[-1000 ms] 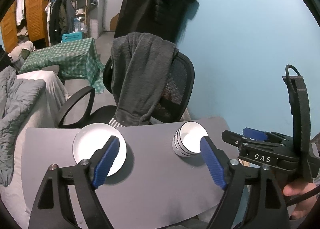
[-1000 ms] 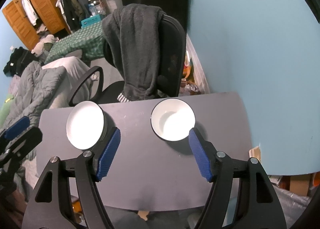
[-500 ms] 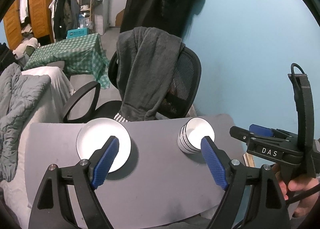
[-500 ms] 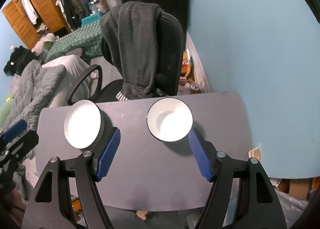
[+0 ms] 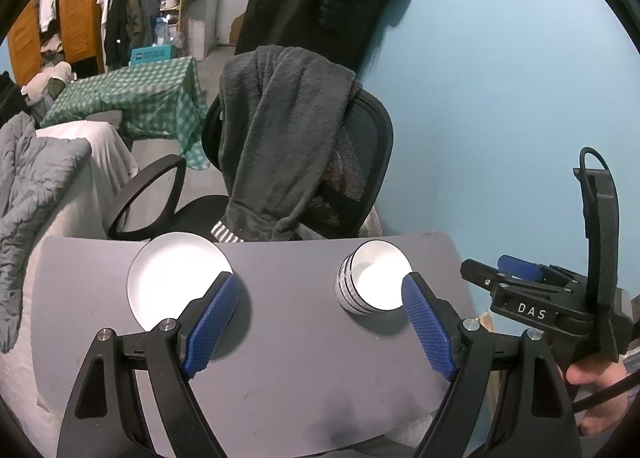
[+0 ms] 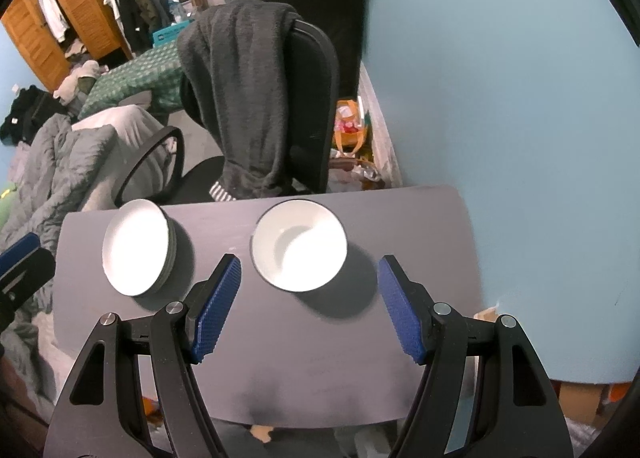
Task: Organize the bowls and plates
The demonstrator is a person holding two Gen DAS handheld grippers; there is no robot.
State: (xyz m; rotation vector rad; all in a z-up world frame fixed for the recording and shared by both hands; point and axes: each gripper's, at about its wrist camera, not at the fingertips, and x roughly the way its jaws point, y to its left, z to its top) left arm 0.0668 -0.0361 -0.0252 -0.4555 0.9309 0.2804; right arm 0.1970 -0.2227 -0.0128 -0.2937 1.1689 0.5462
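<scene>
**Both stacks standing, both claws empty**

Left wrist view: the left gripper [image 5: 320, 322] was spread wide and held nothing, its blue pads framing the lower middle of the frame above the grey table [image 5: 304, 390]. The stack of plates [image 5: 176, 278] lay at centre left, its near edge hidden behind the left pad. The stack of bowls [image 5: 370, 282] sat at centre right, just beside the right pad; striped sides showed several bowls nested together. At the right edge the right gripper [image 5: 486, 272] came into the picture, gripped by the person's hand [image 5: 596, 382]; from this angle I could not tell how far its jaws stood apart. An office chair [image 5: 352, 162] with a dark garment [image 5: 280, 130] draped over it stood behind the table.

Right wrist view: the right gripper [image 6: 310, 302] was wide apart and empty, with the stack of bowls [image 6: 300, 246] at frame centre, just beyond and between its pads. The stack of plates [image 6: 136, 252] lay at centre left, well apart from the bowls.

Judging from this, the sorting looked finished or nearly so: like sat with like, and no loose dish was visible. If anything remained, the next move would call for lowering the right claw squarely over the bowl rim before closing, since a nested stack could tip under a one-sided pinch.
</scene>
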